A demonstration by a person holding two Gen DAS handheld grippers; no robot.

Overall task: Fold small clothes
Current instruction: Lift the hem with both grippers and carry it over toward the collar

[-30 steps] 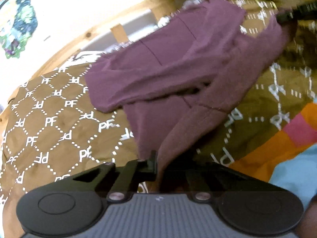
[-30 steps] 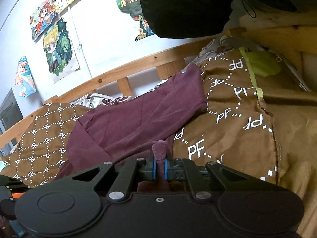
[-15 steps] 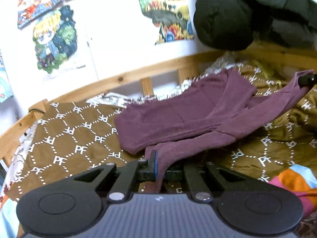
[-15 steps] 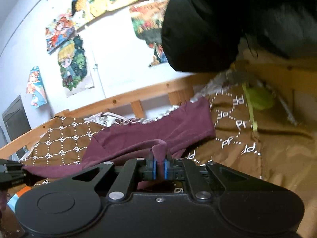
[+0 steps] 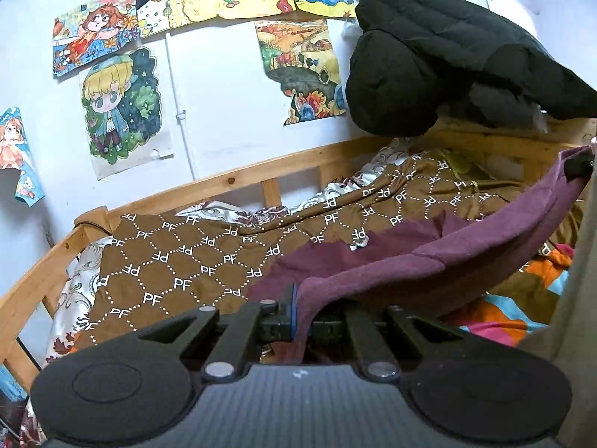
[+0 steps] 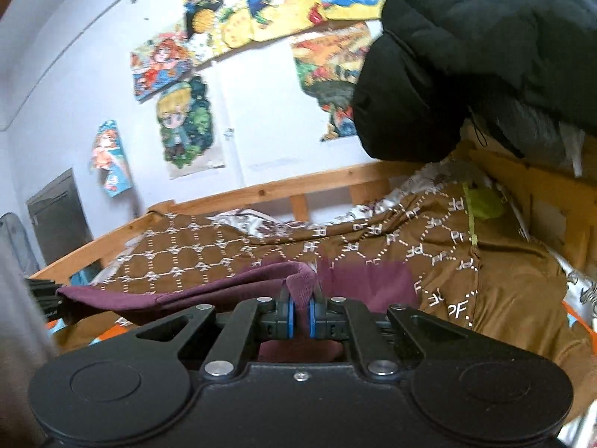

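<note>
Both claws are clamped on the maroon garment (image 5: 429, 261): left gripper (image 5: 298, 313) and right gripper (image 6: 300, 313) each pinch 1 end. Its long axis spans left to right between them, slung above the brown quilt (image 5: 179, 261).

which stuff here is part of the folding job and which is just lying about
In the job:
- maroon garment, stretched between both grippers
- left gripper, jaws shut on it
- right gripper, jaws shut on it

Lying about:
- brown PF quilt
- black puffy coat
- wall drawings
- wooden bed rail
</note>
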